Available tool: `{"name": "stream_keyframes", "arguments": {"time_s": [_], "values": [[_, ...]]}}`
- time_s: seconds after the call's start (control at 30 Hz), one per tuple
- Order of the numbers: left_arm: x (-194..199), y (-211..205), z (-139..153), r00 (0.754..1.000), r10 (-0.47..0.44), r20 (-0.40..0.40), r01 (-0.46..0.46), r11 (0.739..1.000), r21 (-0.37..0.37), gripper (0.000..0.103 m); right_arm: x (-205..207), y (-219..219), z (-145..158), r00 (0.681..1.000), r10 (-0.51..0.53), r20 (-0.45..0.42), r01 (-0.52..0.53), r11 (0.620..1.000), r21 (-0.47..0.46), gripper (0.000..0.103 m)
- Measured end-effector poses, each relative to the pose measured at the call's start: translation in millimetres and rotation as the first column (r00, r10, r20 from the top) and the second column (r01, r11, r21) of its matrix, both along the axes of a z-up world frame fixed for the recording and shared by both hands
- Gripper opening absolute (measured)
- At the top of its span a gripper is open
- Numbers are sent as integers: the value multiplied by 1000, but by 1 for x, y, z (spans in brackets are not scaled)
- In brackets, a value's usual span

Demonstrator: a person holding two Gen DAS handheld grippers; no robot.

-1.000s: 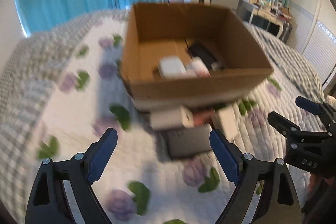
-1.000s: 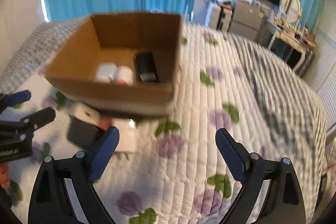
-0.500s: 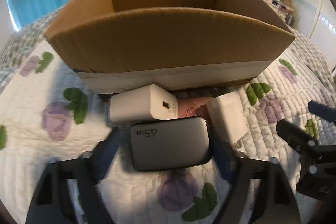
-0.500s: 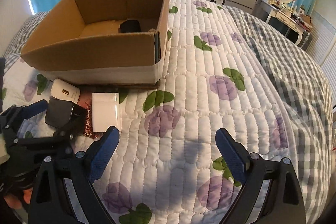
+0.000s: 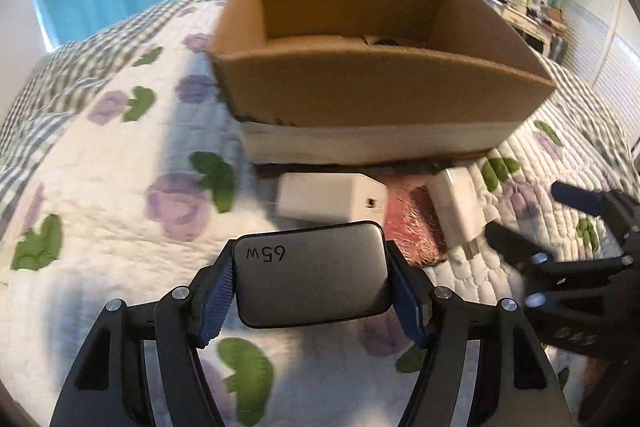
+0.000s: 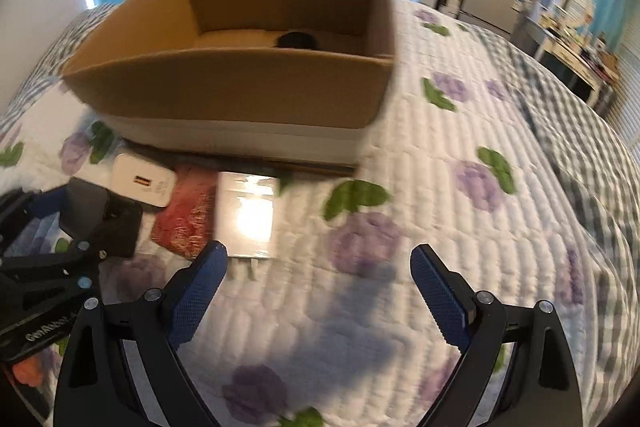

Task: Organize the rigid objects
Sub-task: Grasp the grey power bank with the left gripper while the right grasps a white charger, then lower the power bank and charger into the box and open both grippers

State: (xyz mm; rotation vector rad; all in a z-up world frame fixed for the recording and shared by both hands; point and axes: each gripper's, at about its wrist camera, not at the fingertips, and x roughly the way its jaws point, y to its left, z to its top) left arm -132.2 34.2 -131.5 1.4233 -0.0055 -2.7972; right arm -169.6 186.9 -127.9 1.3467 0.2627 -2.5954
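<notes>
Charger [image 5: 310,277], dark grey, smooth matte slab with rounded corners, "65w" printed on its top and reading upside down to me. It sits clamped between the blue ribbed pads of my left gripper [image 5: 310,287], long axis running left-right across the jaws, above the quilt [image 5: 120,211]. A second ago the left fingers stood wide apart over the pile and the slab lay flat on the quilt; half a second ago they were straddling it.

My right gripper [image 6: 319,269] has its fingers well apart, nothing between them, over the puffy white quilt with purple flowers. Just left of it lies a glossy white adapter [image 6: 250,215]. Beside that, a red patterned flat item [image 6: 188,213], then a white block charger [image 6: 142,183].

Far side: brown corrugated cardboard box [image 5: 380,95], open-topped, a dark object barely visible inside.
</notes>
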Motion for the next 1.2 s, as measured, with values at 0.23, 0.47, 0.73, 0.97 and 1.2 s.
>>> {"name": "stream_keyframes", "arguments": {"time_s": [0.23, 0.47, 0.73, 0.97, 1.2], "values": [[-2, -10, 17, 996, 31, -82, -35, 998, -49, 70, -21, -26, -18, 995, 56, 77, -51, 996, -69, 81], [-9, -14, 14, 996, 38, -84, -41, 998, -38, 70, -39, -29, -30, 991, 40, 130, -25, 993, -117, 60], [-5, -14, 16, 996, 44, -81, -47, 999, -28, 70, -28, -31, -22, 995, 47, 93, -34, 991, -131, 41], [9, -16, 34, 995, 34, -98, -33, 999, 6, 70, 8, -32, 15, 999, 48, -12, -49, 996, -72, 41], [24, -16, 70, 993, -14, -121, 16, 1000, 16, 70, 27, -22, 51, 996, 51, -74, -57, 995, -79, 41]]}}
